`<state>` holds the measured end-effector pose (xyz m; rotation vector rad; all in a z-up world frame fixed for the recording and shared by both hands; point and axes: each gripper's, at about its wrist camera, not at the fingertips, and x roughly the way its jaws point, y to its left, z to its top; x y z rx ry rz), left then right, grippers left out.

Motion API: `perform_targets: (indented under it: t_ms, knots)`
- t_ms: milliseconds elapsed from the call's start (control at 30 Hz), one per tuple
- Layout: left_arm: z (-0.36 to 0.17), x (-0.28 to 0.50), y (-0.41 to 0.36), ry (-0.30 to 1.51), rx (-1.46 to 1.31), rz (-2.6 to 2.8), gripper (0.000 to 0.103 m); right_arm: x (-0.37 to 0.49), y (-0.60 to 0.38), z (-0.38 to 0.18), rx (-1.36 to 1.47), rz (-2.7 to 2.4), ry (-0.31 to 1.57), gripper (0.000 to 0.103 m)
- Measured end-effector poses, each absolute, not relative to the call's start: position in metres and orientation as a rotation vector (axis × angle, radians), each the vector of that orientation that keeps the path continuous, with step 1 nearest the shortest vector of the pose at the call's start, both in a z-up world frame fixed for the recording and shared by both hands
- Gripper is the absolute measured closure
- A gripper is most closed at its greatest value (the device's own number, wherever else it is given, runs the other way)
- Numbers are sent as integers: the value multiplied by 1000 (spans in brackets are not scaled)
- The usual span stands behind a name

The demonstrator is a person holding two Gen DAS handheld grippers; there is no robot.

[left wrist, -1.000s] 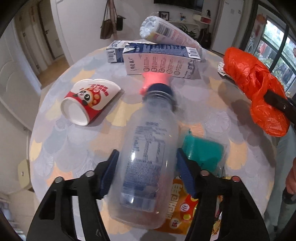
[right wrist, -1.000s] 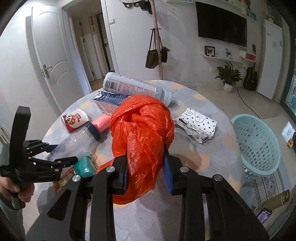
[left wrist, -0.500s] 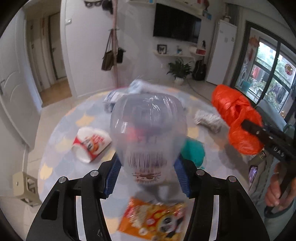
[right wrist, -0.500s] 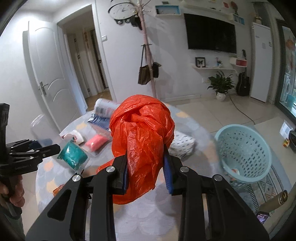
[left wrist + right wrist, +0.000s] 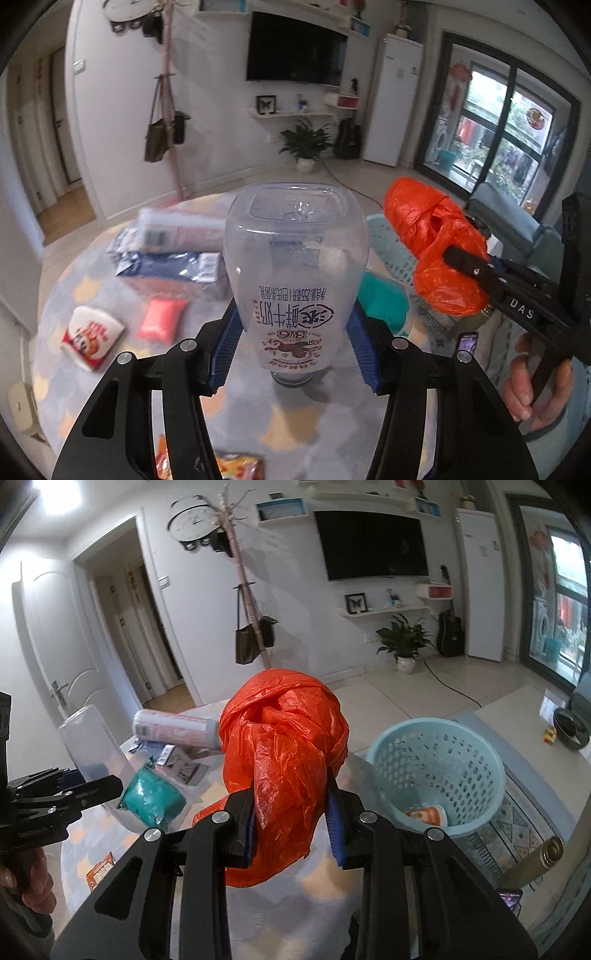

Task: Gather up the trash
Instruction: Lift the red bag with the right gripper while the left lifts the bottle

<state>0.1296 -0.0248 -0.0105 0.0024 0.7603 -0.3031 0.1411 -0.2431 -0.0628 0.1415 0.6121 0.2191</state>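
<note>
Both tools carry trash above a round table [image 5: 66, 280]; the left gripper [image 5: 295, 343] is clamped on a clear plastic bottle [image 5: 295, 266], cap end down; the right gripper [image 5: 291, 819] is clamped on a crumpled orange bag [image 5: 284, 753]; the carrying step seems underway; a pale blue basket [image 5: 476, 775] waits on the floor just beyond the bag; next, each load likely needs positioning over its rim before release.

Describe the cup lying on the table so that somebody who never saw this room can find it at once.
Start at the round patterned table in the left wrist view and go to its left edge. The paper cup lies there on its side, just left of a pink packet. It is the only red-and-white item with a cartoon print; the neighbours are a blue carton and a pale cylinder.
</note>
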Motion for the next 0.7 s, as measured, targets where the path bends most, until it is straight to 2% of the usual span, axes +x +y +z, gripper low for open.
perform_targets:
  t_ms: [333, 533, 700]
  knots:
    - [-44, 144, -3, 848, -69, -256, 48, 147, -255, -72, 176, 218, 644, 76]
    - [-41, 142, 28, 827, -151, -199, 44, 156, -251, -73, 178, 241, 656, 76]
    - [-39, 140, 38, 824, -184, -197, 48, 157, -248, -76, 175, 252, 660, 76]
